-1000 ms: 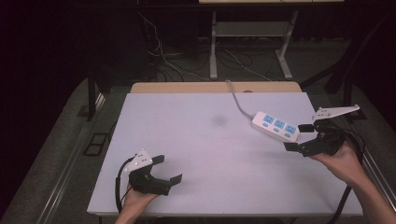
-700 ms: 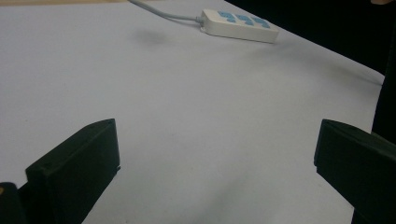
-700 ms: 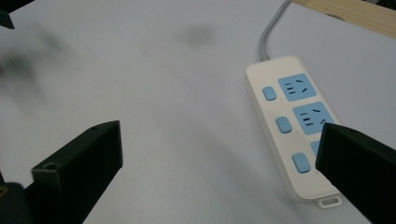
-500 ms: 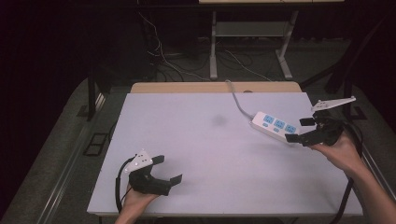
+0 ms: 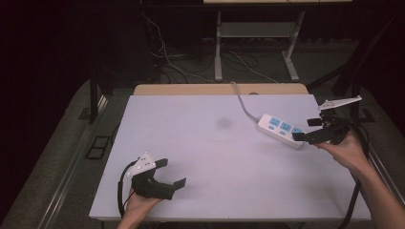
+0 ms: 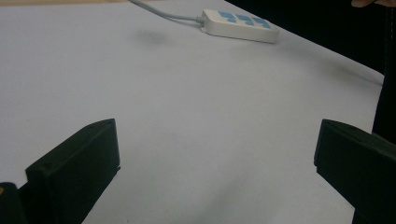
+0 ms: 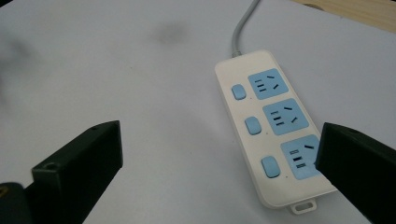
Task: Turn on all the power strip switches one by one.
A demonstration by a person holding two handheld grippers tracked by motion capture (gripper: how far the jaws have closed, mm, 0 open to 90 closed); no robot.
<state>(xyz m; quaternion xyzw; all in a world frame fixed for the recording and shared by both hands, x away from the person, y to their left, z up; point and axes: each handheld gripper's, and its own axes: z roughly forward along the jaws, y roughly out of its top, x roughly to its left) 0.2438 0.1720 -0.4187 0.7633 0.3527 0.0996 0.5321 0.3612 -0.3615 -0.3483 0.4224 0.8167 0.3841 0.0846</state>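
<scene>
Power strip (image 5: pixel 281 130), white with three blue sockets, lies flat at about 2 o'clock on the white table (image 5: pixel 210 143), its grey cord (image 5: pixel 241 100) running off toward 12 o'clock over the far edge. Right gripper (image 5: pixel 308 129) sits at the strip's near end, jaws spread wide, holding nothing; in the right gripper view one jaw overlaps the last socket, though whether it touches the casing cannot be told. Left gripper (image 5: pixel 172 172) rests at about 7 o'clock, well apart from the strip, jaws likewise spread and empty. Handling, as a judgement: rigid plastic shell, light to moderate weight, smooth and likely a little slippery; not fragile, but the cord is stiff enough to drag or swing the body when lifted. Best hold is across the narrow width on the long side walls, clear of the rocker switches (image 7: pixel 253 126). Hidden: the plug end of the cord, lost in the dark beyond the table; the strip's underside; a faint dark smudge (image 5: pixel 223 122) near centre, nature unclear.
</scene>
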